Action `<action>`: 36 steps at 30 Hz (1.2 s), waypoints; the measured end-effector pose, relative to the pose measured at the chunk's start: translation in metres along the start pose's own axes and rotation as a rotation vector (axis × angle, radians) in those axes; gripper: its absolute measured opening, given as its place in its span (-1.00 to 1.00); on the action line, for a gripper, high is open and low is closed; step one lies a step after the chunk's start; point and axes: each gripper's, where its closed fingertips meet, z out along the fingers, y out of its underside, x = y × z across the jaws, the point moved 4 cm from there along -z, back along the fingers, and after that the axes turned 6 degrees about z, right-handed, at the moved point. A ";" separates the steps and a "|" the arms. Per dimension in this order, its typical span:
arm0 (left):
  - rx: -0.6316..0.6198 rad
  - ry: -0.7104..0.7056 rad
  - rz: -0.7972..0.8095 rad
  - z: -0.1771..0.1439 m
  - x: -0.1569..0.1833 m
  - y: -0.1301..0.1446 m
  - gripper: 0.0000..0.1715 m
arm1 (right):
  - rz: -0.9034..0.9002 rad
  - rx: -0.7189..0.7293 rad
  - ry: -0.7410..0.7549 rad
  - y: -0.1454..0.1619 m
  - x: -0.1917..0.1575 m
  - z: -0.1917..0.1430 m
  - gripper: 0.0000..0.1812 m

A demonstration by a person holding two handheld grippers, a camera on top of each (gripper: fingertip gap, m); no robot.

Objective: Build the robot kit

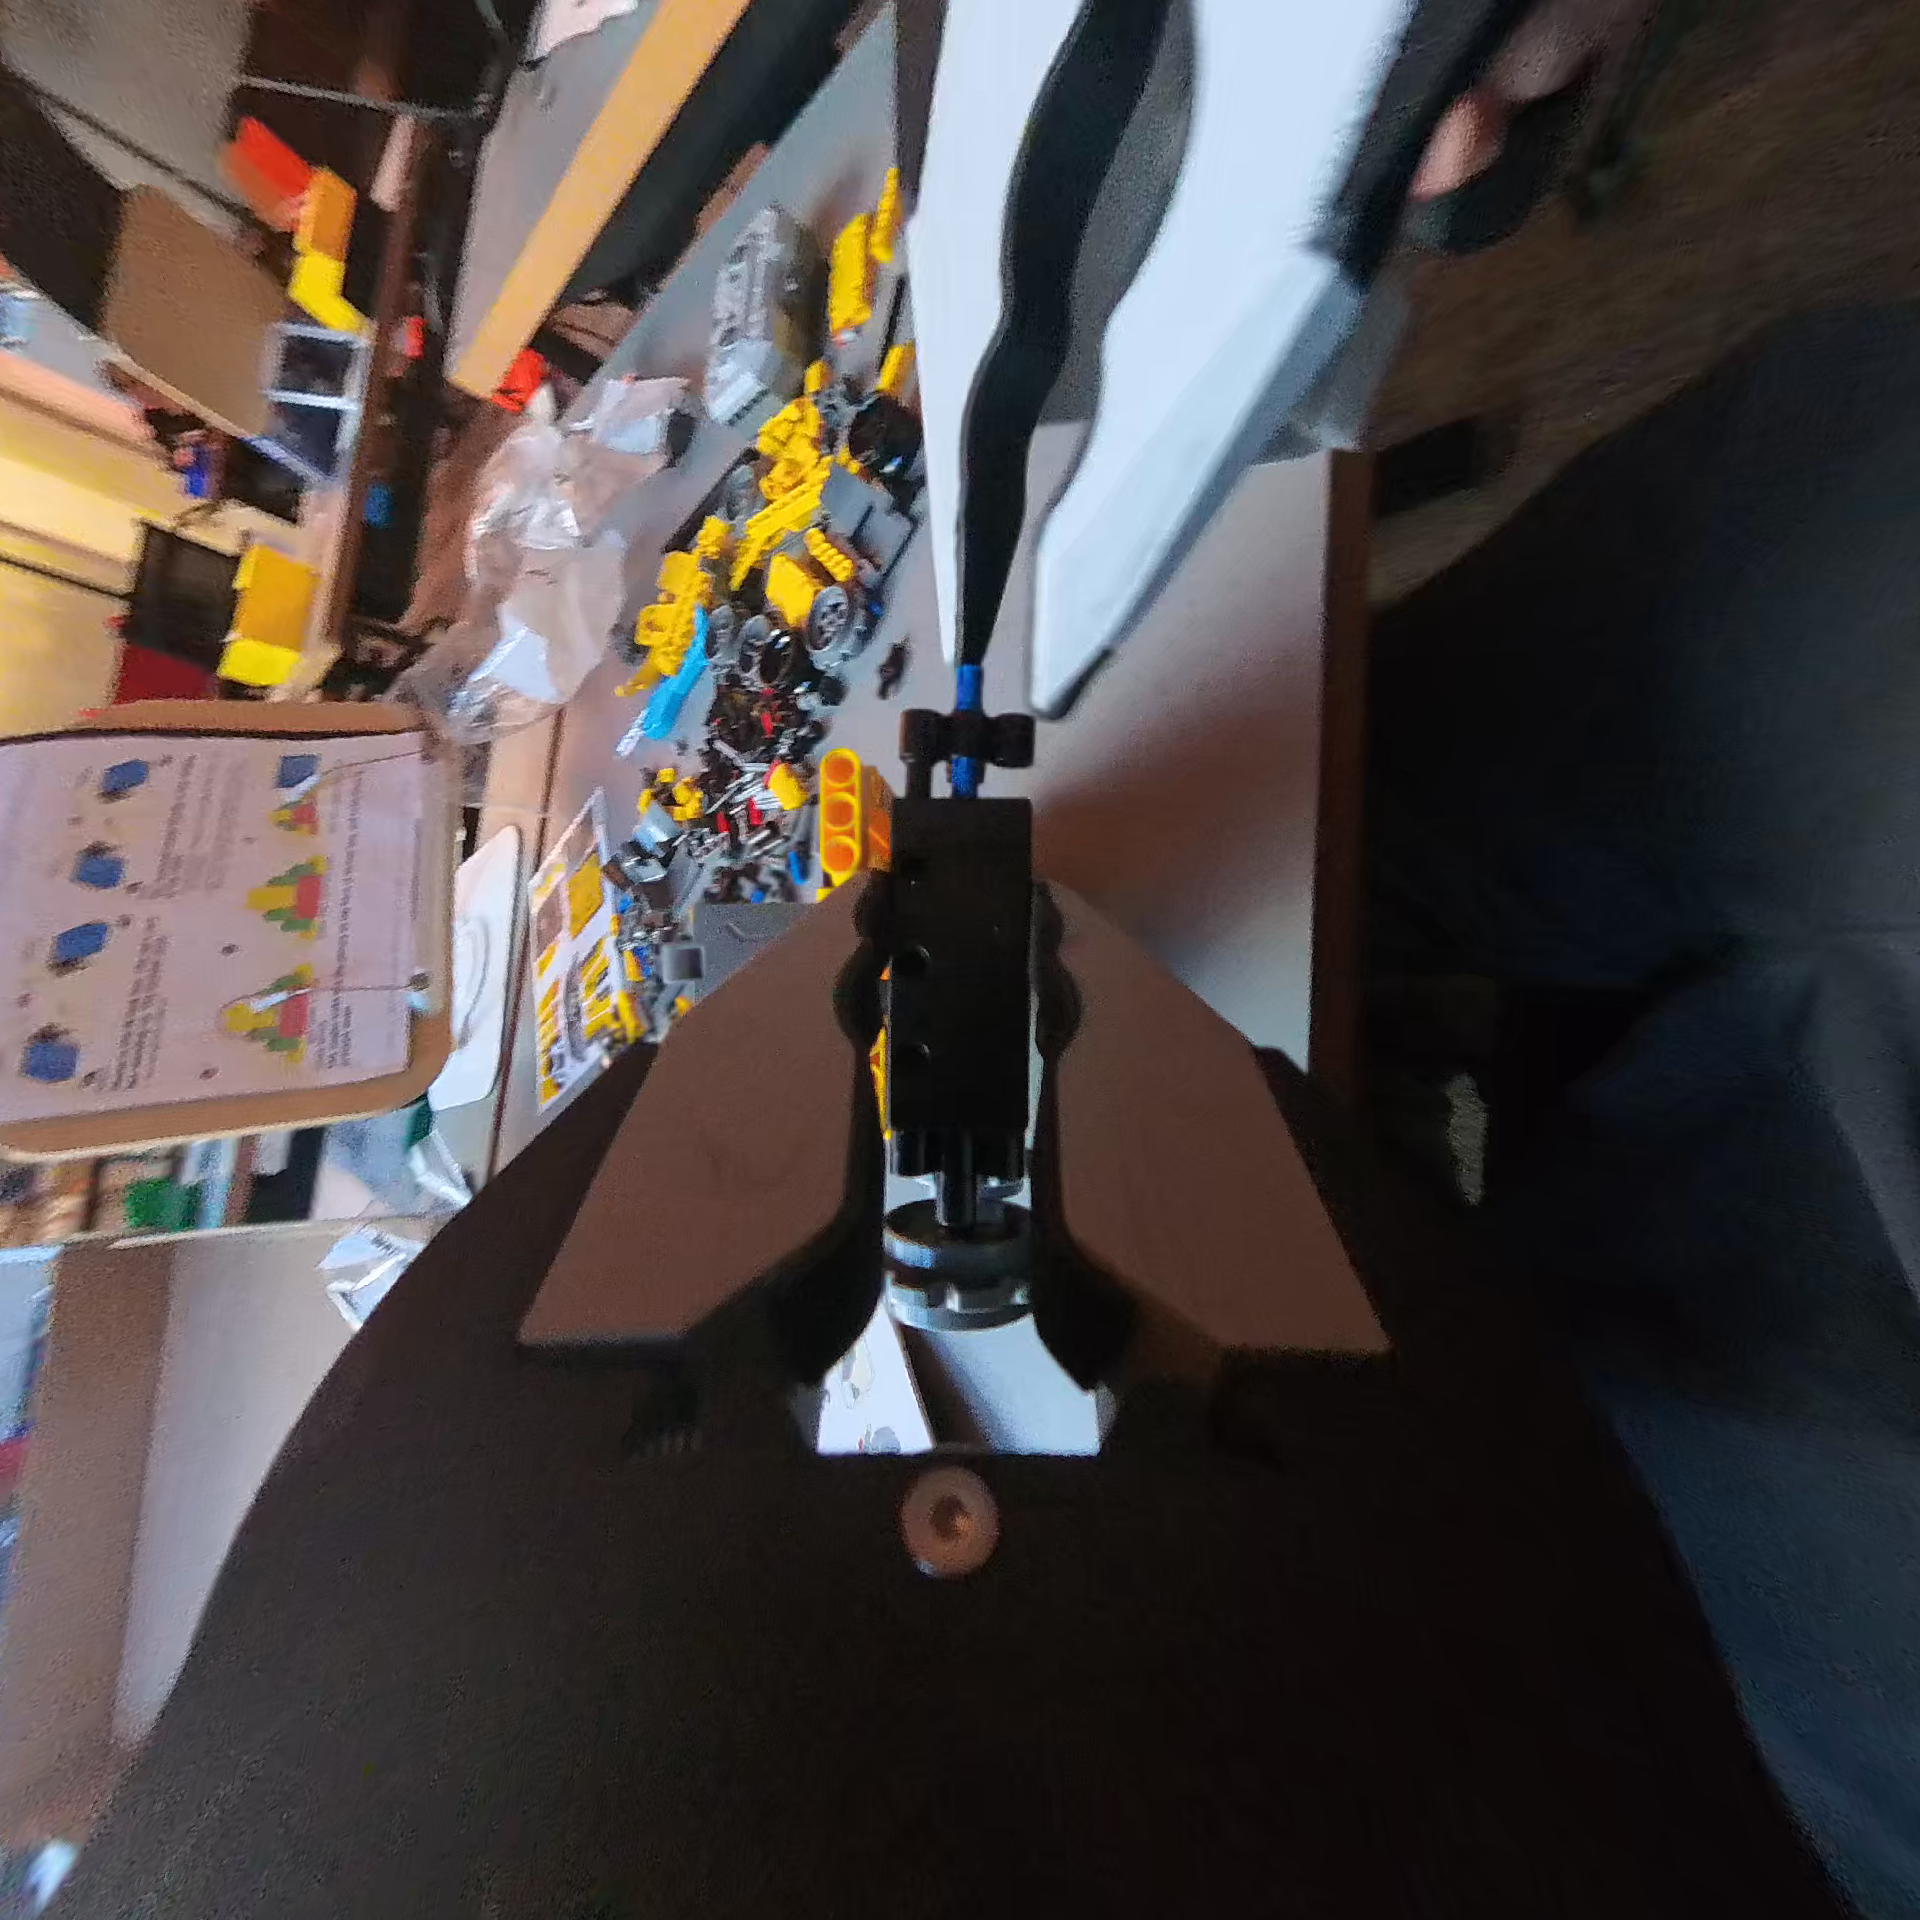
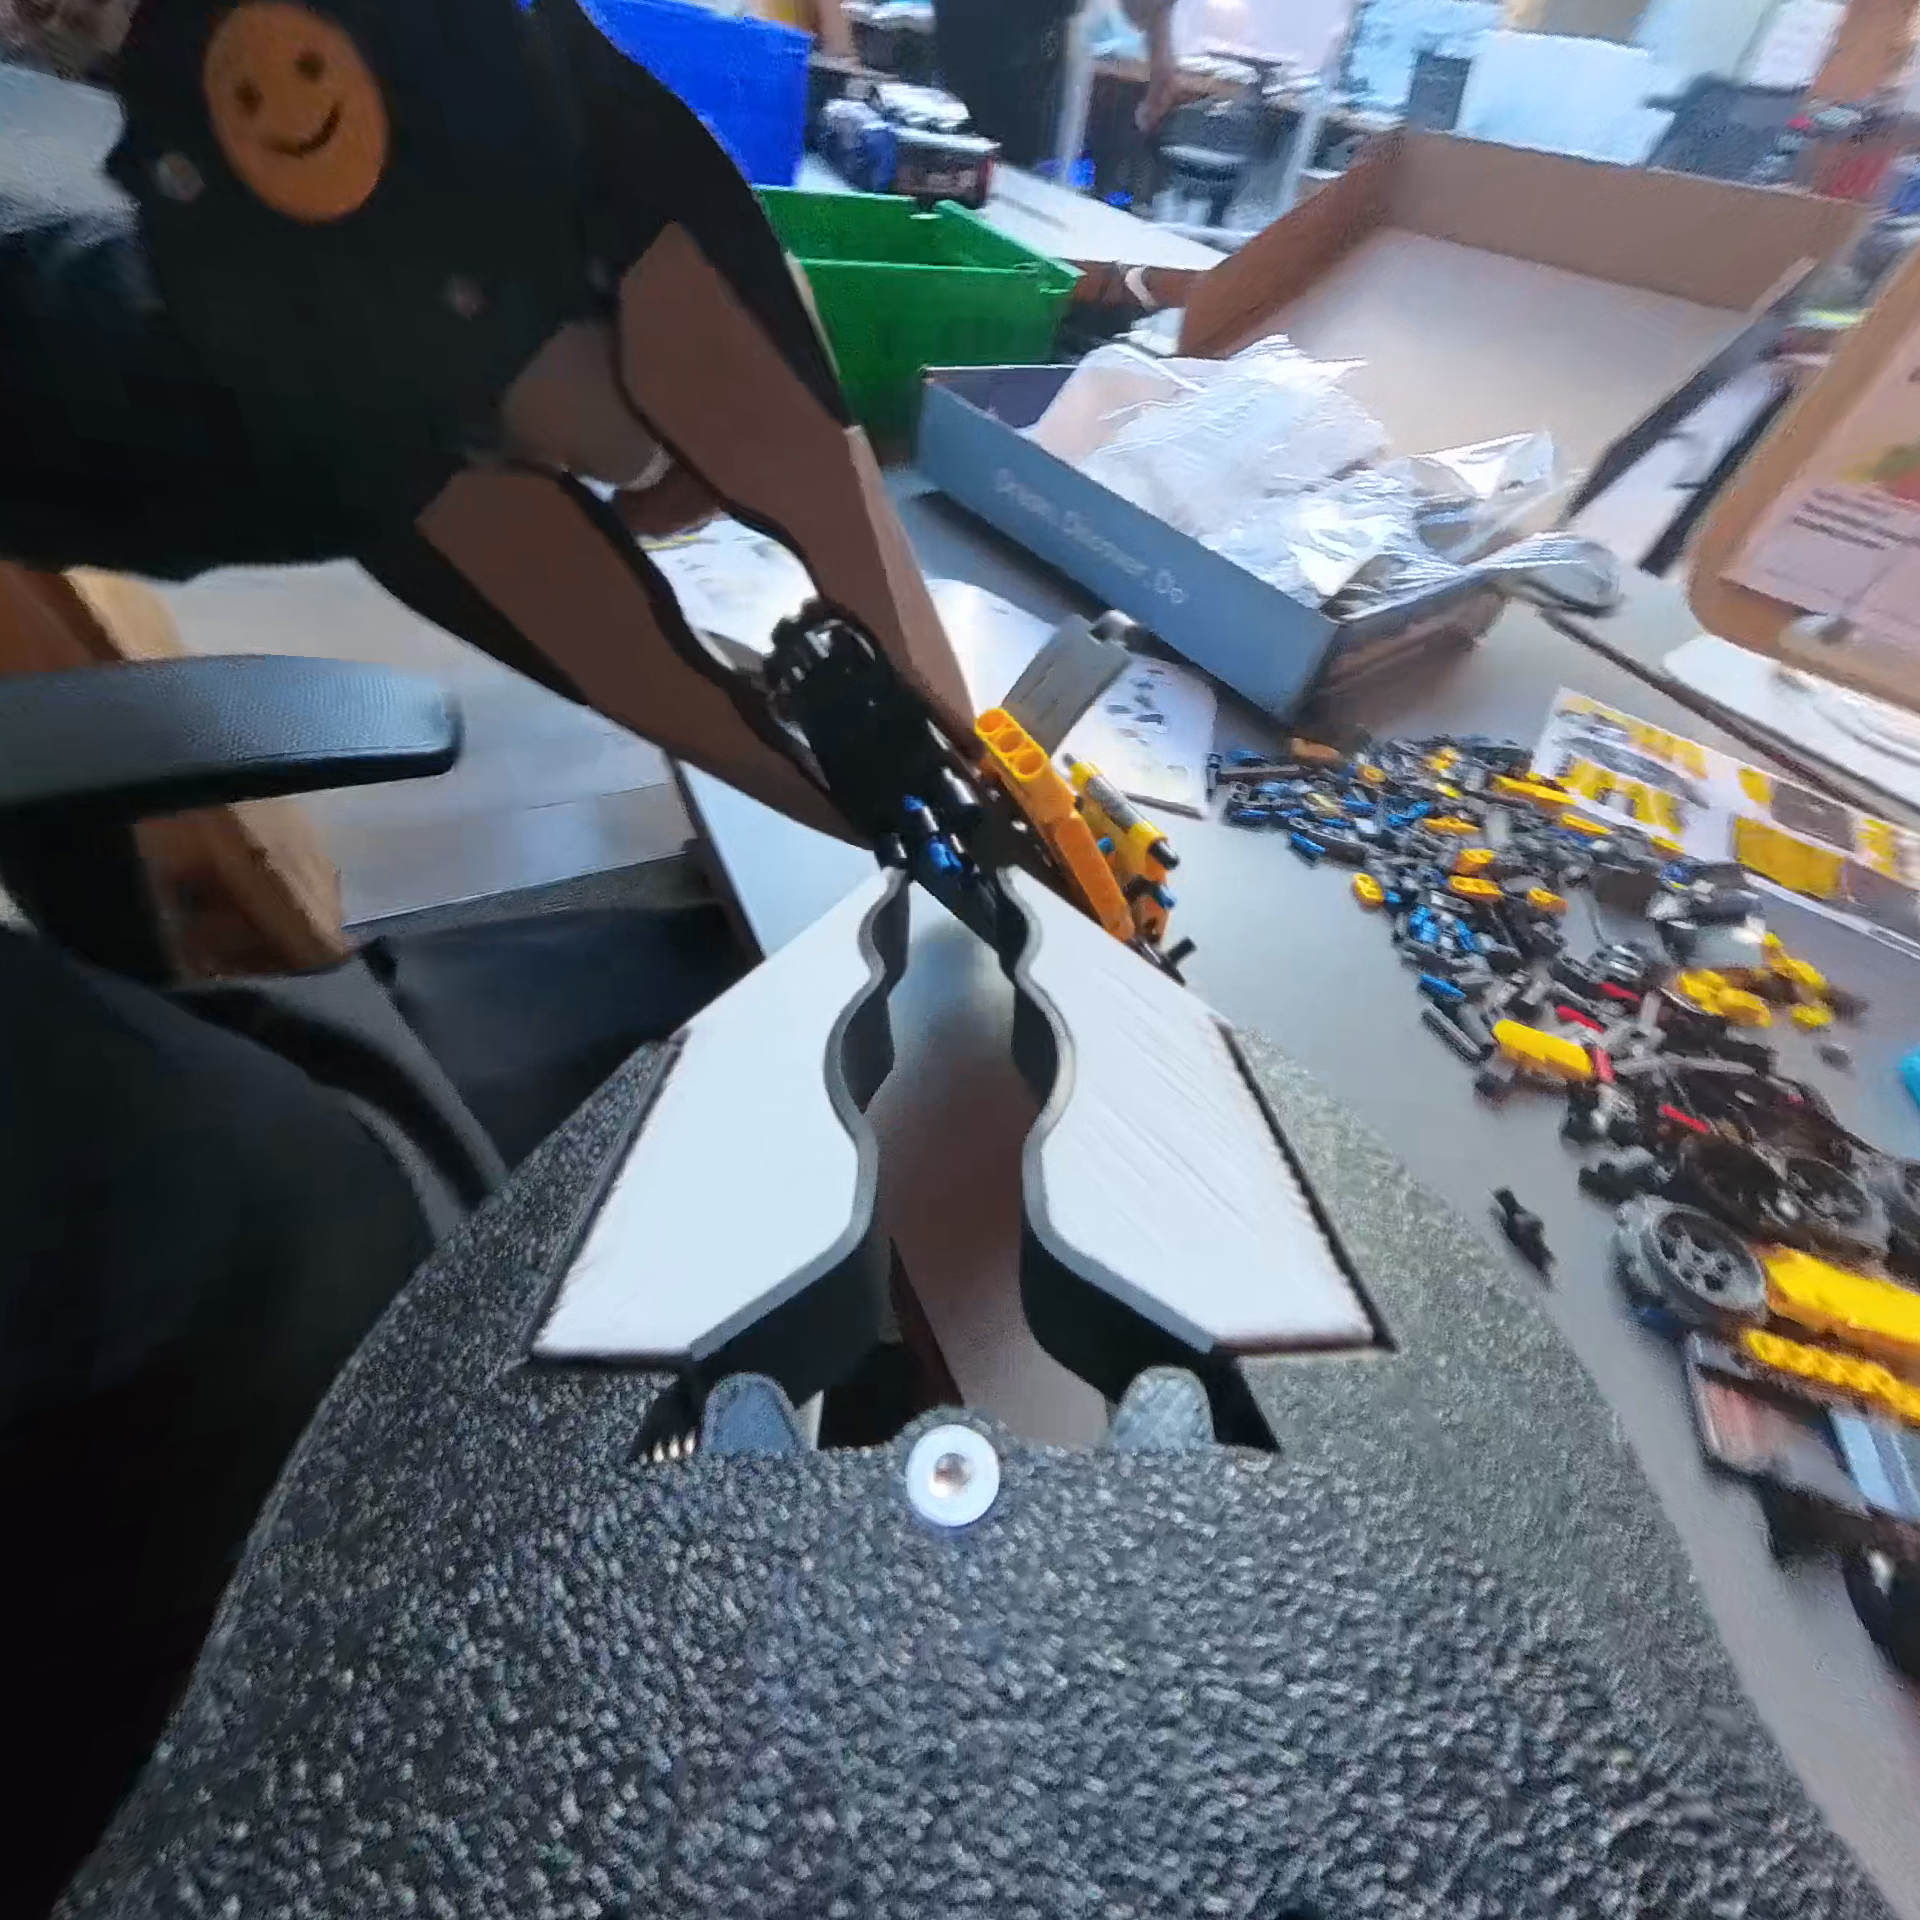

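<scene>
Left wrist view first: the left gripper (image 1: 956,935) has its brown fingers (image 1: 727,1091) clenched on a black block assembly (image 1: 961,956) with a grey disc at its near end and an orange beam (image 1: 847,810) stuck on one side. A blue pin (image 1: 968,727) pokes out the far end, and the right gripper (image 1: 982,623) comes in from the top with its tips pinched right on that pin. Off to the side there's a messy pile of yellow and black building pieces (image 1: 769,582) on the grey surface (image 1: 1174,831). Right wrist view: the right gripper (image 2: 940,883) has white fingers (image 2: 748,1143) closed at the tips on the blue pin (image 2: 940,854), which sits in the black block assembly (image 2: 862,717) the left gripper (image 2: 862,748) is squeezing, up in the air at the surface (image 2: 1299,966) edge. Loose pieces (image 2: 1621,966) and a box of plastic bags (image 2: 1247,488) sit further back.
</scene>
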 end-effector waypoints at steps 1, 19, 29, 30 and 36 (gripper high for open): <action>-0.009 -0.031 0.005 0.003 0.002 0.000 -0.74 | -0.018 0.005 0.049 0.002 -0.002 -0.002 -0.85; 0.406 -0.259 -0.579 -0.017 -0.009 0.037 -0.73 | 0.255 0.032 -0.018 0.032 0.008 0.004 -0.51; 0.464 -0.211 -0.752 -0.006 0.000 0.055 -0.73 | -0.047 -0.046 -0.171 -0.018 -0.008 0.046 -0.42; 0.451 -0.205 -0.766 -0.005 0.001 0.057 -0.73 | -0.058 -0.070 -0.169 -0.017 -0.008 0.049 -0.44; 0.443 -0.185 -0.799 -0.003 -0.001 0.060 -0.73 | -0.104 -0.116 -0.170 -0.021 -0.013 0.053 -0.56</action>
